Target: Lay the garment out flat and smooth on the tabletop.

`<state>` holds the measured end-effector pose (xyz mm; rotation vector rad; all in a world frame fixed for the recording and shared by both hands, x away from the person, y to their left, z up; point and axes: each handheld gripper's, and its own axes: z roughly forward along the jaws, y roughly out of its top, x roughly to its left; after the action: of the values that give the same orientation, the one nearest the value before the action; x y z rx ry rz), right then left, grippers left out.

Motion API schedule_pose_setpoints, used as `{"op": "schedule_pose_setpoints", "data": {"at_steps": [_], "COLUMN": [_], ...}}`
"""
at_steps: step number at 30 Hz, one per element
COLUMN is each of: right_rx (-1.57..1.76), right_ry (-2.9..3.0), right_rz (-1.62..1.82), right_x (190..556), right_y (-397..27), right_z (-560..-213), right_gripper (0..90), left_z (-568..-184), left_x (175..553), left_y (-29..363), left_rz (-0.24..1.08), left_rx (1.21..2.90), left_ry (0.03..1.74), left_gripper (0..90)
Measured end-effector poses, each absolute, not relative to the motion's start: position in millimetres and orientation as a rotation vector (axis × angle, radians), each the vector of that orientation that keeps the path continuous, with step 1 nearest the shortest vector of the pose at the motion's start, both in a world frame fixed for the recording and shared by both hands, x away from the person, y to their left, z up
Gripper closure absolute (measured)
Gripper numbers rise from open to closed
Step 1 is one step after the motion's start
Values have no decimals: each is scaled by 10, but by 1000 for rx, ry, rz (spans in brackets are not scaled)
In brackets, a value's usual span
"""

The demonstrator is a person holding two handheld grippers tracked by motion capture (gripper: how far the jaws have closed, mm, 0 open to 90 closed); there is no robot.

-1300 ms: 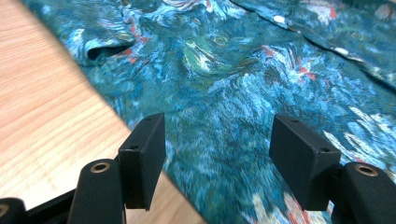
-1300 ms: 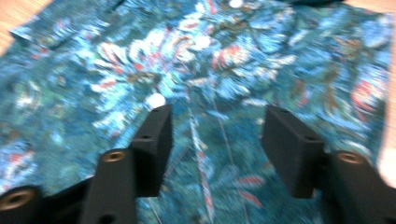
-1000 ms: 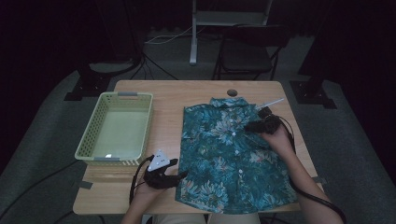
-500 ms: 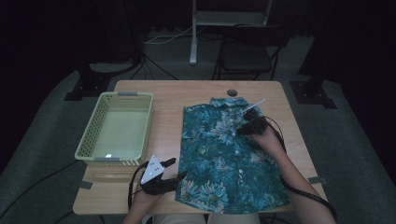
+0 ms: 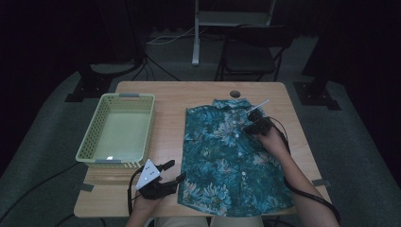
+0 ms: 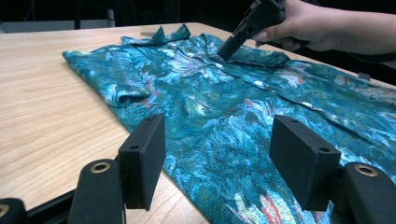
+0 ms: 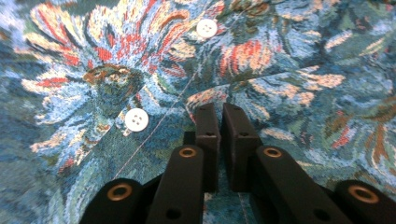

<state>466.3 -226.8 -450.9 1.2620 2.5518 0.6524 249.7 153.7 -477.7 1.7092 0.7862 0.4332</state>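
Observation:
A teal floral shirt [image 5: 227,156] lies flat on the wooden table [image 5: 165,94], collar at the far end. My right gripper [image 5: 250,128] rests tip-down on its upper front, near the buttoned placket. In the right gripper view its jaws [image 7: 219,109] have just been closing and now stand together, pinching a fold edge of the shirt [image 7: 93,70] beside two white buttons. My left gripper [image 5: 175,170] sits open at the shirt's near left corner. In its own view the pads [image 6: 218,130] stand wide apart above the hem [image 6: 210,107], with the right gripper [image 6: 224,51] farther off.
A pale green slotted basket [image 5: 90,137] stands empty on the table's left half. A round cable hole [image 5: 235,93] sits at the table's far edge, above the collar. A chair [image 5: 255,52] and stand legs are on the dark floor behind the table.
The right hand slid a little leftward across the shirt's upper front and its jaws closed on the fabric. The left gripper stayed put and open.

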Motion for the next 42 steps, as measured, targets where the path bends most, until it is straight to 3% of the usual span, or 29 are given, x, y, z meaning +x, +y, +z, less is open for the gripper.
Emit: {"op": "schedule_pose_setpoints", "data": {"at_steps": [12, 25, 28, 35, 39, 42], "right_rx": [1396, 1606, 1727, 1925, 1881, 1834], "right_ry": [2375, 2066, 2014, 1957, 1944, 1930], "right_rz": [745, 380, 400, 620, 702, 816], "right_x": [4700, 4896, 4902, 4781, 4657, 4531], "right_y": [-2742, -3586, -3814, -4060, -3984, -3919], "right_z": [-4313, -4191, -4278, -4475, -4541, -4573], "right_gripper": [879, 868, 546, 367, 180, 154], "left_z": [-4770, -4770, -4770, -4770, -4769, -4770], "left_x": [2473, 2485, 2486, 2489, 2491, 2497], "left_y": [1466, 1473, 1472, 1466, 1455, 1467], "left_rz": [485, 473, 471, 456, 457, 446], "left_rx": [1762, 1761, 1762, 1765, 1777, 1767], "left_ry": [764, 775, 775, 771, 768, 777], "left_gripper": [375, 375, 375, 376, 375, 375]}}
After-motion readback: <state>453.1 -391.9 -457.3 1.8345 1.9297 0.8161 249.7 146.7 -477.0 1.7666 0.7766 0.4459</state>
